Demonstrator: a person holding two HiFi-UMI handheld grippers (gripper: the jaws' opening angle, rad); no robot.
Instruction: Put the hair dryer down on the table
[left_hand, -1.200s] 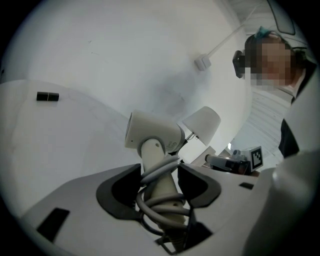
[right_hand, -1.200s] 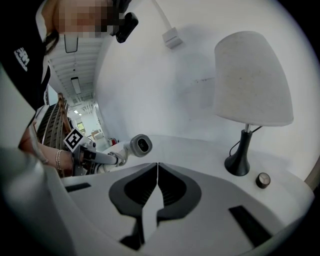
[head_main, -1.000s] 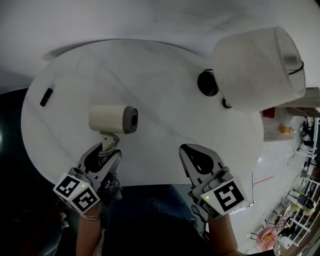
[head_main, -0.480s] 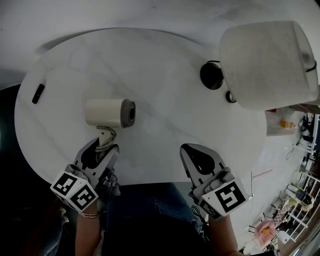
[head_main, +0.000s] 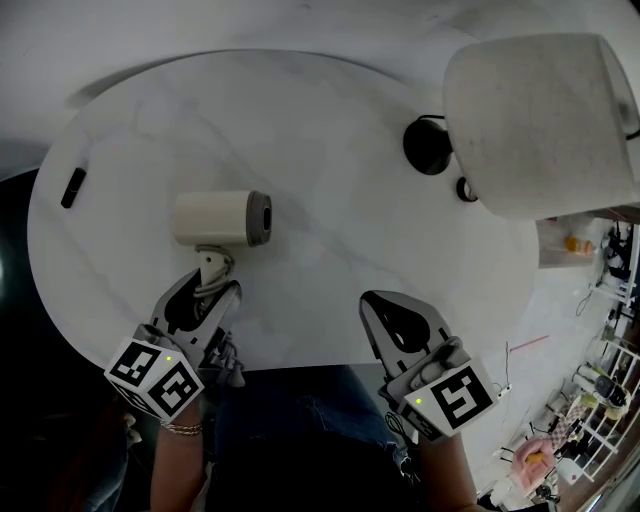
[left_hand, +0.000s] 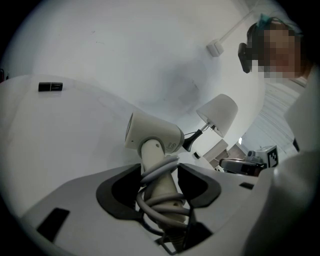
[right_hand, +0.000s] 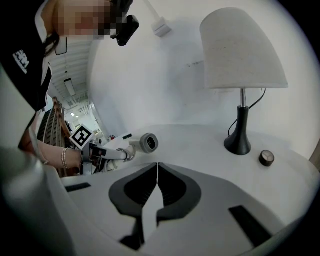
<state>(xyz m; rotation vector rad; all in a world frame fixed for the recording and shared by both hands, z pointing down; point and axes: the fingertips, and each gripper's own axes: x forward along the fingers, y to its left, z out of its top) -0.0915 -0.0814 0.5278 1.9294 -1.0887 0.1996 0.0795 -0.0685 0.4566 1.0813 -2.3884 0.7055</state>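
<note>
White table (head_main: 350, 150): one hair dryer (head_main: 215, 218) clamped by left gripper (head_main: 211, 292); right gripper (head_main: 373, 303) jaws together, empty.

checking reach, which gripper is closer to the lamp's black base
Right. The right gripper is on the near side of the lamp base; the left gripper, shut on the hair dryer, is farther left.

A round white marble table (head_main: 330, 190) fills the frame centre. A lamp (head_main: 535, 120) with a pale shade and black base stands on it at upper right. A white wall (right_hand: 165, 85) lies behind. Shelves (head_main: 605, 395) occupy the lower right.
</note>
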